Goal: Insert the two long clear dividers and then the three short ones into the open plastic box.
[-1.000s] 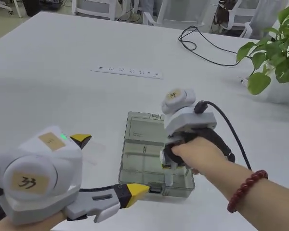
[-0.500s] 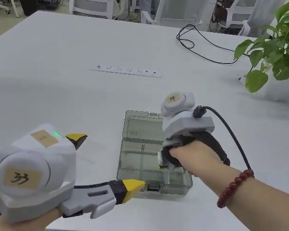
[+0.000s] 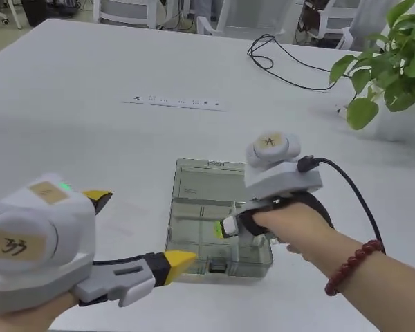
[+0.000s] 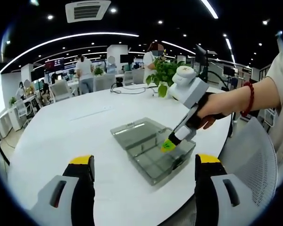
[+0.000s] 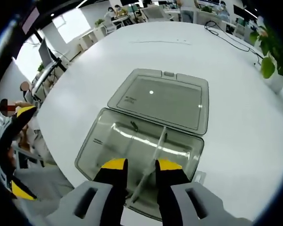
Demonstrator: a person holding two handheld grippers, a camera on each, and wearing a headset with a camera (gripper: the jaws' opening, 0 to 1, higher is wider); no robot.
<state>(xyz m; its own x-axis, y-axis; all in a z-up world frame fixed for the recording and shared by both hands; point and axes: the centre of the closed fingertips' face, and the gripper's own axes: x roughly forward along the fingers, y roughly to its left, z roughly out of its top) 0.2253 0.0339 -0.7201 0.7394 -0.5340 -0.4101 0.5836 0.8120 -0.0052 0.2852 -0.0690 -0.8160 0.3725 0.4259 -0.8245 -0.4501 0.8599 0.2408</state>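
The open clear plastic box (image 3: 194,266) lies on the white table with its lid (image 3: 207,181) folded back flat. In the right gripper view a clear divider (image 5: 148,169) stands in the box (image 5: 89,150) between my yellow-tipped jaws. My right gripper (image 5: 141,169) is shut on it near the front wall. Another clear divider (image 5: 151,143) runs the length of the tray. In the head view my right gripper (image 3: 225,227) reaches into the box's middle. My left gripper (image 3: 133,232) hangs open left of the box, holding nothing. The left gripper view shows the box (image 4: 151,162) and the right gripper (image 4: 169,145).
A white power strip (image 3: 176,102) is set into the table farther back. A potted plant (image 3: 387,62) stands at the right and a black cable (image 3: 283,66) loops behind it. Faint clear pieces (image 3: 128,218) seem to lie left of the box. Chairs line the far edge.
My right gripper has tilted over to the right, and its tips now sit lower in the box's middle. The left gripper stays open in much the same place. The head camera shifted.
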